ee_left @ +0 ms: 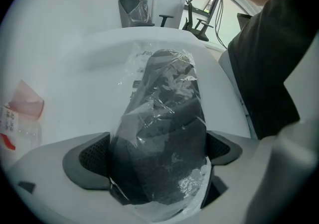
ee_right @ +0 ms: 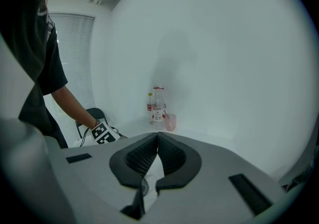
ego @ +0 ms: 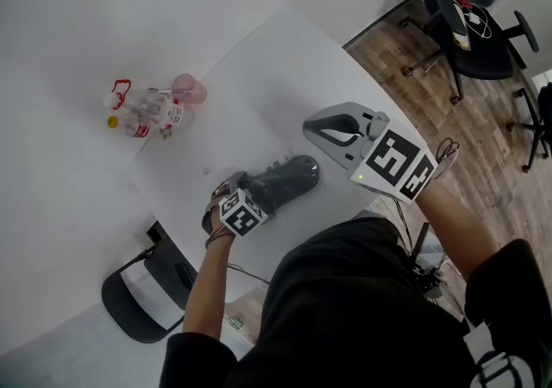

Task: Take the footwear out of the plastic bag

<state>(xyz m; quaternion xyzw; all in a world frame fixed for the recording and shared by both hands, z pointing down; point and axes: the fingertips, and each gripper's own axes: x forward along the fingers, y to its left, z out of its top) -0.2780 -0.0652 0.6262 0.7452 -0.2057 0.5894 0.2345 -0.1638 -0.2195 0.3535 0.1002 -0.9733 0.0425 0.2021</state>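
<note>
Lying lengthwise away from the left claw [ee_left: 158, 154], the bagged footwear [ee_left: 167, 118] sits between its wide-open jaws. The right claw [ee_right: 157, 141] is closed, empty.

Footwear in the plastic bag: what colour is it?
Dark grey, nearly black; the footwear shows best in the left gripper view.

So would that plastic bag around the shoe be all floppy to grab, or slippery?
Probably floppy: the plastic bag is thin and crinkled, clinging to the dark shoe inside. Likely slippery too, since it looks shiny. The shoe seems to hold its shape, so it might slide about inside.
</note>
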